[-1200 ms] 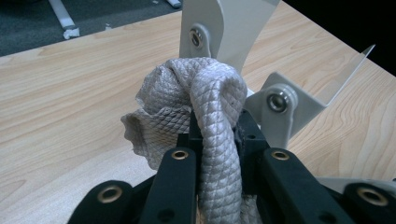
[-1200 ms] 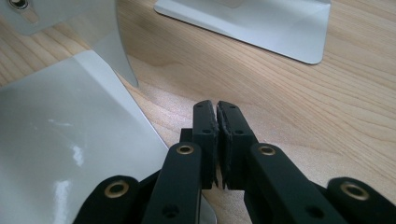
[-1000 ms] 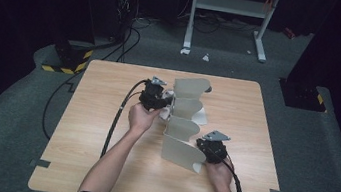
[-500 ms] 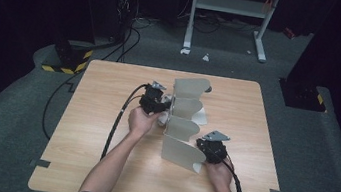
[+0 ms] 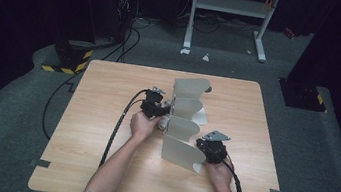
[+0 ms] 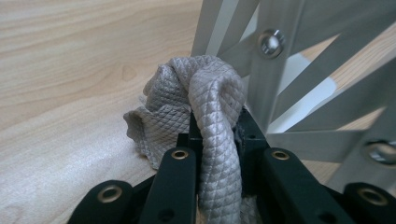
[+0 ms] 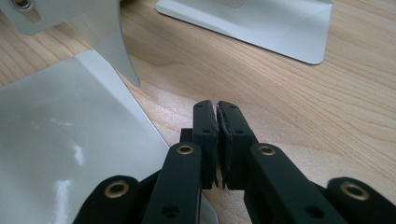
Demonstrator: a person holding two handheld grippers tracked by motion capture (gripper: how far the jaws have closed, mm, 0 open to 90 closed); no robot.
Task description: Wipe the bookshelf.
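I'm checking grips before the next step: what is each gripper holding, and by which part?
The left gripper pinches a grey cloth by a bunched fold. The right gripper is shut on nothing, beside the metal rack.

Pale wood-grain table (image 5: pixel 98 166), matt and smooth. Grey cloth (image 6: pixel 205 107) at frame centre, quilted in a fine diamond weave, faintly sheened. Folding rack (image 5: pixel 181 128) of satin grey metal, riveted, glossy where light falls. Black matt plastic jaws with brass-coloured eyelets, lower frame.
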